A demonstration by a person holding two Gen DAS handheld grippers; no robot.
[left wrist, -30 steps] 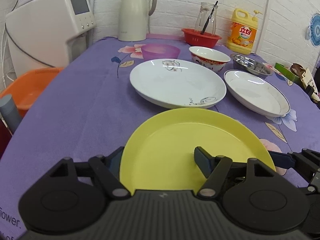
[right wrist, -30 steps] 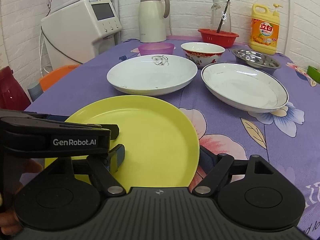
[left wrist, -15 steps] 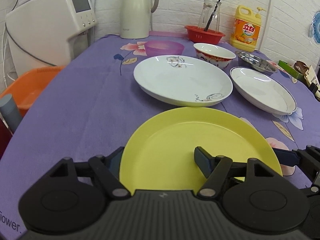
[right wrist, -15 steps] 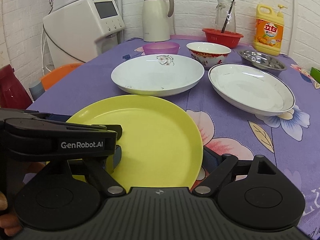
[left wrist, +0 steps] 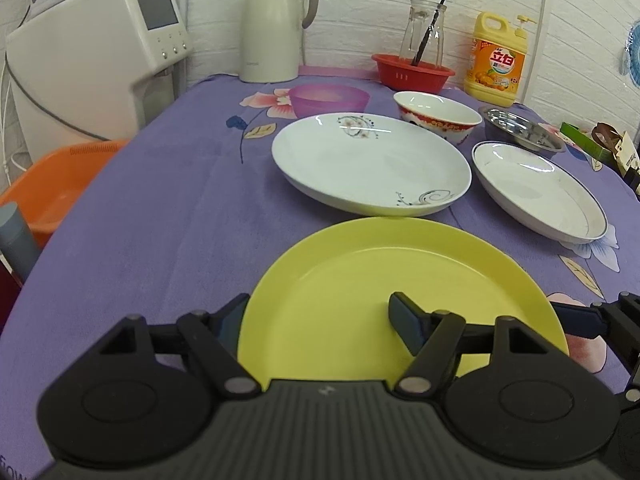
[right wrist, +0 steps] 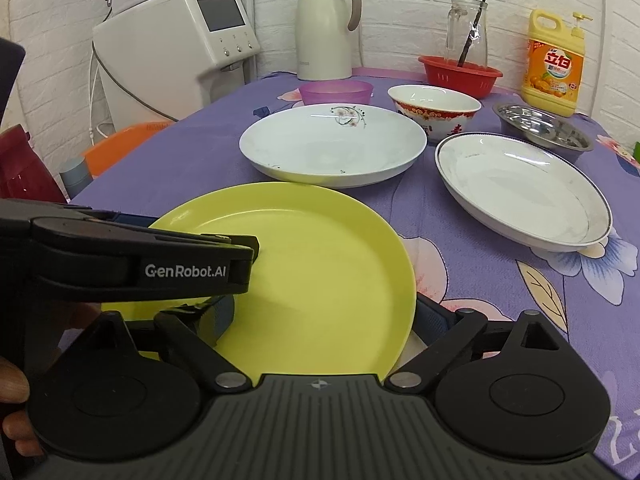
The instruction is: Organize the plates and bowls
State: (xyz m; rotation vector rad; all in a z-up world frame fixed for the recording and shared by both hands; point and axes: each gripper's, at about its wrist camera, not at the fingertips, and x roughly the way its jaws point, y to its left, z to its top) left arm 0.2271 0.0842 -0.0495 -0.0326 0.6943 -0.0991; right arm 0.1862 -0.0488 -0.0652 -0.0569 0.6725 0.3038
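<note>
My left gripper (left wrist: 318,314) grips the yellow plate (left wrist: 384,280) w/ one finger on each side of its near-left rim; white plate (left wrist: 370,162) just behind.

Three plates lie on the purple cloth: one yellow plate (left wrist: 360,280) right at the fingers, one large white plate with a flower sprig (left wrist: 370,164) just beyond it, and one white plate with a dark rim line (left wrist: 536,190) ahead to the right. Farther ahead stand four bowls: one translucent purple bowl (left wrist: 329,99), one white bowl with a red pattern (left wrist: 437,115), one steel bowl (left wrist: 520,131) and one red basket bowl (left wrist: 412,75). At the far edge there is one cream jug (left wrist: 274,26), one glass jar (left wrist: 424,30) and one yellow detergent bottle (left wrist: 496,60). To the left there is one white appliance (left wrist: 92,68) and one orange basin (left wrist: 52,188).
</note>
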